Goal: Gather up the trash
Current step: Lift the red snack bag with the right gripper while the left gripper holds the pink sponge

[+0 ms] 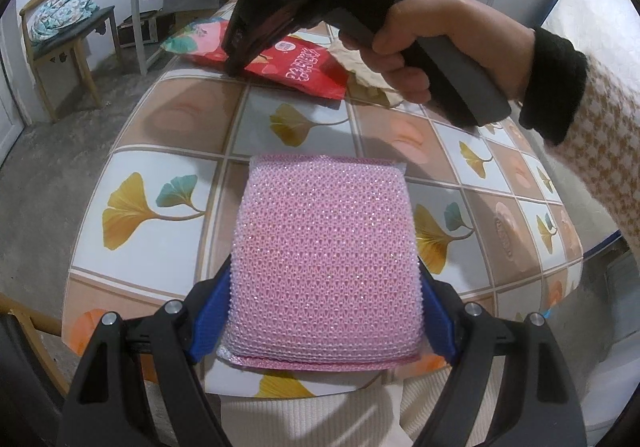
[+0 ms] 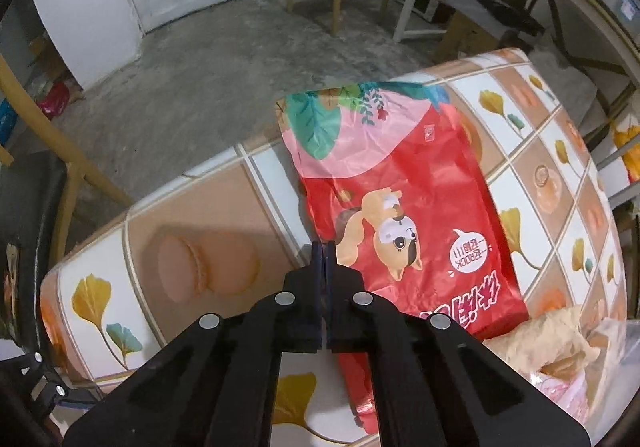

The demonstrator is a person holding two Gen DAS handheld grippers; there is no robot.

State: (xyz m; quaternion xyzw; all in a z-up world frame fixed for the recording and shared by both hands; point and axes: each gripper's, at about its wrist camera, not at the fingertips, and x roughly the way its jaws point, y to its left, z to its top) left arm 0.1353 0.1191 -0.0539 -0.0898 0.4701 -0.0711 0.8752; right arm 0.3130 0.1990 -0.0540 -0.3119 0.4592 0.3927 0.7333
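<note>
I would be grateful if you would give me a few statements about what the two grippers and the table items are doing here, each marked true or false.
1. The left gripper grips a pink mesh scouring pad between its blue fingers. True.
2. The right gripper is wide open. False: its fingertips are pressed together, with nothing seen between them.
3. A red snack bag lies flat on the table. True.
4. The snack bag shows a cartoon fish. False: it shows a squirrel-like animal.
5. Crumpled brown paper lies beside the snack bag. True.
</note>
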